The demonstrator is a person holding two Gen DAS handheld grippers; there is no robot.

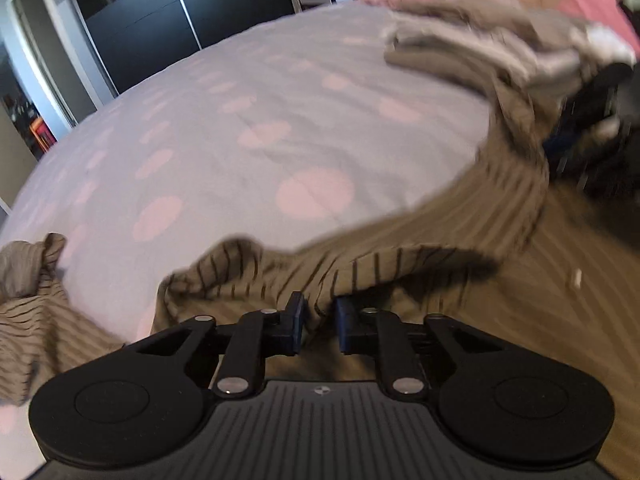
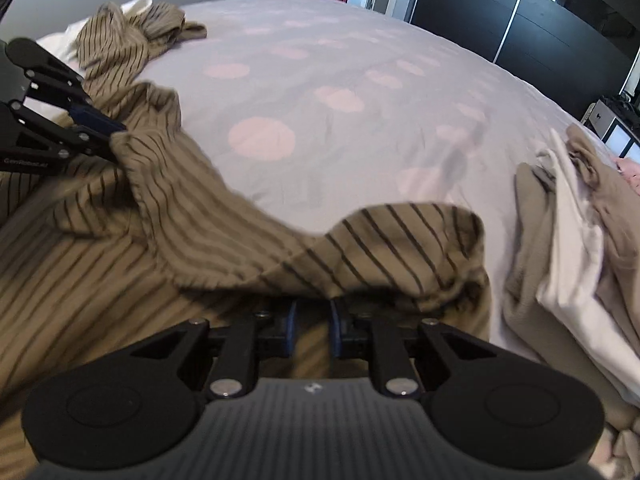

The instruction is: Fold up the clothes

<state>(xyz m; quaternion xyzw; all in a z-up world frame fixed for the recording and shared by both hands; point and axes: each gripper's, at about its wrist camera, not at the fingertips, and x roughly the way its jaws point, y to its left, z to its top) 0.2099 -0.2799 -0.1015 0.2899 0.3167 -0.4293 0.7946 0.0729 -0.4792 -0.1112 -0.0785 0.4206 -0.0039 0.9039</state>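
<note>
Brown striped shirt sprawls unfolded on the spotted bedsheet; left gripper and right gripper each pinch an edge. Folded clothes wait aside — folding barely begun.
</note>
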